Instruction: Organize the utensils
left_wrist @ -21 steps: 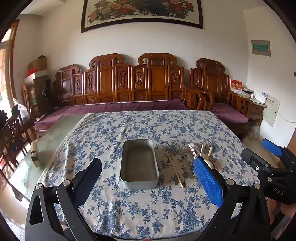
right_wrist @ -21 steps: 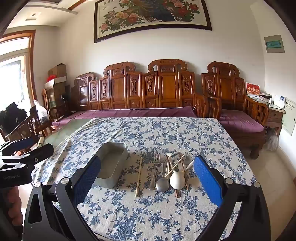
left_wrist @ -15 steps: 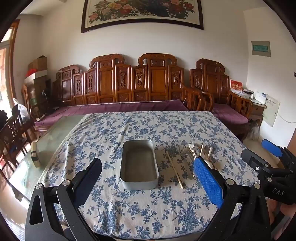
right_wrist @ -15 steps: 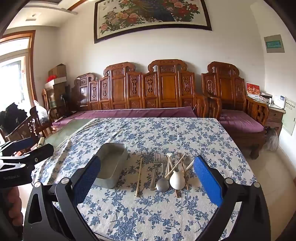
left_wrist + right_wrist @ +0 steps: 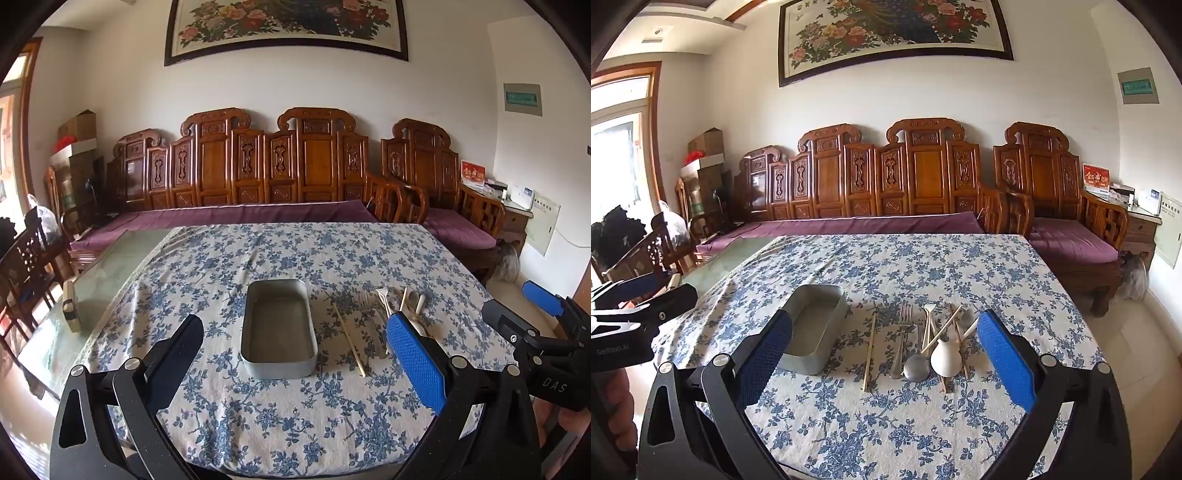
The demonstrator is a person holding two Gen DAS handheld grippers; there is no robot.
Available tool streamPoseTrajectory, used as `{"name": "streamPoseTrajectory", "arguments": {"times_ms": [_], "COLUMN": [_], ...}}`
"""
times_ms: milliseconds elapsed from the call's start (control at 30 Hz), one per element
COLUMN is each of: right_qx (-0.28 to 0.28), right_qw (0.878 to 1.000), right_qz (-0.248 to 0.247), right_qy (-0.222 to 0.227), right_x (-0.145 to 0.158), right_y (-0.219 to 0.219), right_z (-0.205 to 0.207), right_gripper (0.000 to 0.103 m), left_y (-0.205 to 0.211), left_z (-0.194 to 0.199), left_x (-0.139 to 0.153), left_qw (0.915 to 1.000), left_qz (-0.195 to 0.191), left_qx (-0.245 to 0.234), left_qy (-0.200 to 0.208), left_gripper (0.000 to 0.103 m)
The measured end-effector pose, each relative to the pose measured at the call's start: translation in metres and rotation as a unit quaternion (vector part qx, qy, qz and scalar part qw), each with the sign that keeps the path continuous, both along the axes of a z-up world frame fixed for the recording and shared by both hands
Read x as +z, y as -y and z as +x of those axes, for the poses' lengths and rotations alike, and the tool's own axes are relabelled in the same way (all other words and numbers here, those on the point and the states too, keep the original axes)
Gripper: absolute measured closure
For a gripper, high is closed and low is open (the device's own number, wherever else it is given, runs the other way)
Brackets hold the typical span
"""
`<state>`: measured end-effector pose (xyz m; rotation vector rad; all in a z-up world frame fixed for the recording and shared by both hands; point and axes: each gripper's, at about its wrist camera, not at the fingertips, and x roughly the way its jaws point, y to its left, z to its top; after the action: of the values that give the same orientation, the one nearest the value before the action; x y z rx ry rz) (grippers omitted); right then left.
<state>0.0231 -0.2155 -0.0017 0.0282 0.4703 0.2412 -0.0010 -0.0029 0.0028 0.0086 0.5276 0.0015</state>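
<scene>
An empty grey metal tin [image 5: 277, 328] [image 5: 812, 326] lies on the blue floral tablecloth [image 5: 295, 258]. To its right lie a single chopstick [image 5: 870, 352] [image 5: 349, 338], a metal fork [image 5: 902, 334], a metal spoon [image 5: 916, 365], a white ceramic spoon [image 5: 946, 356] and more crossed chopsticks [image 5: 942, 328]. My left gripper [image 5: 295, 354] is open and empty, held near the table's front edge before the tin. My right gripper [image 5: 886, 354] is open and empty, before the utensils. Each gripper shows at the edge of the other's view.
A bare glass strip of table [image 5: 96, 280] lies left of the cloth, with a small block [image 5: 70, 306] on it. Carved wooden benches with purple cushions [image 5: 240, 214] stand beyond the table. Wooden chairs [image 5: 26, 258] stand at the left.
</scene>
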Motion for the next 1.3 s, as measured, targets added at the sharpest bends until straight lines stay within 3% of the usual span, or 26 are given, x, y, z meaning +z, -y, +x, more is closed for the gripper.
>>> {"name": "streamPoseTrajectory", "arguments": {"times_ms": [1300], "right_qx": [0.001], "right_qw": [1.0], "right_qz": [0.005], "right_qy": [0.0], "right_x": [-0.0003], "right_y": [-0.0011], "right_z": [-0.0016], "right_gripper": [0.002], "left_y": [-0.0018], "left_z": [-0.0009], "left_x": [0.0026], "left_qw": [1.0], "left_qz": [0.001], "left_qx": [0.001], "left_qy": [0.003], "left_gripper": [0.006]}}
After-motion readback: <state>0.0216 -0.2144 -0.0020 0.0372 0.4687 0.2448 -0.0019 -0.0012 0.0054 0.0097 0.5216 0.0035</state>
